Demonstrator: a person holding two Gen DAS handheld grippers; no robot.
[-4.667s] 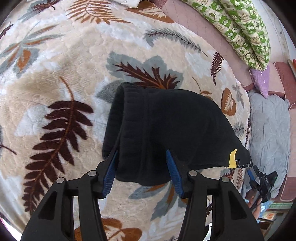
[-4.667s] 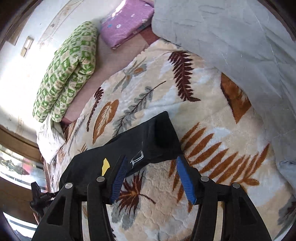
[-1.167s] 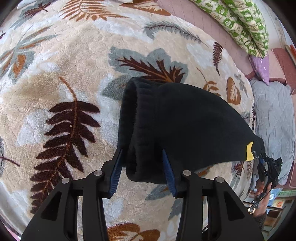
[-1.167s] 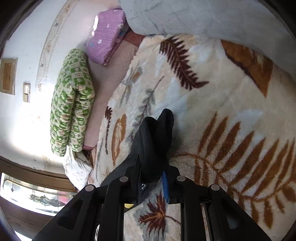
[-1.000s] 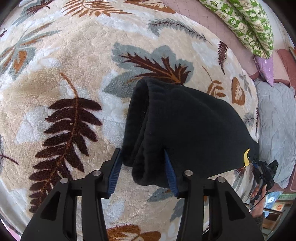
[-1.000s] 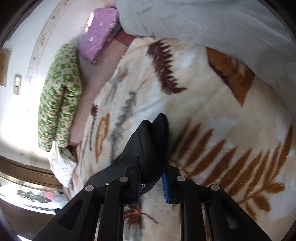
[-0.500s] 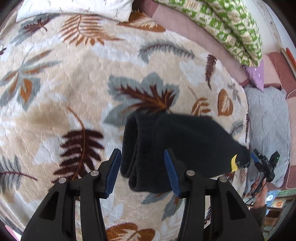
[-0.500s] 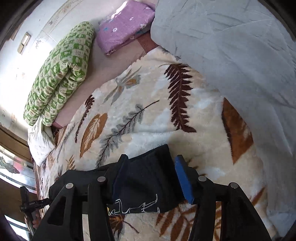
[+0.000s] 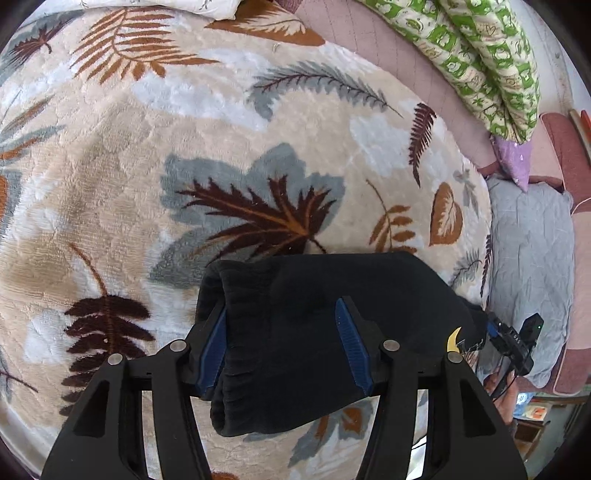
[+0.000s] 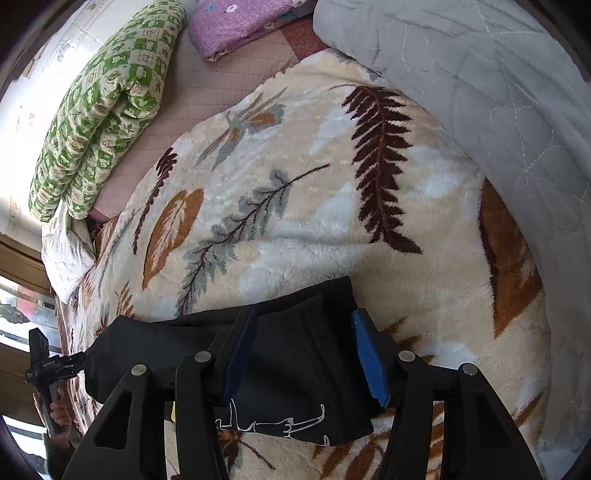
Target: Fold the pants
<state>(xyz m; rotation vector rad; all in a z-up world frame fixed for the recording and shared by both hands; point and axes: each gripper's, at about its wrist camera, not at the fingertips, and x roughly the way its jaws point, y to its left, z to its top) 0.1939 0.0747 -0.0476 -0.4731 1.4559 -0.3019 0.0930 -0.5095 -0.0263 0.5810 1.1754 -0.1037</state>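
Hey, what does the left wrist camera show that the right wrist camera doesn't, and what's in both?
Only the left wrist view shows the ribbed cuff end of the black pants, a small yellow tag at their far end, and the open left gripper straddling the cloth.

Only the right wrist view shows the white line drawing printed on the pants and the open right gripper over that end.

Both show the folded black pants on the cream leaf-patterned fleece blanket, the rolled green patterned quilt, the purple pillow and the grey quilted cover.
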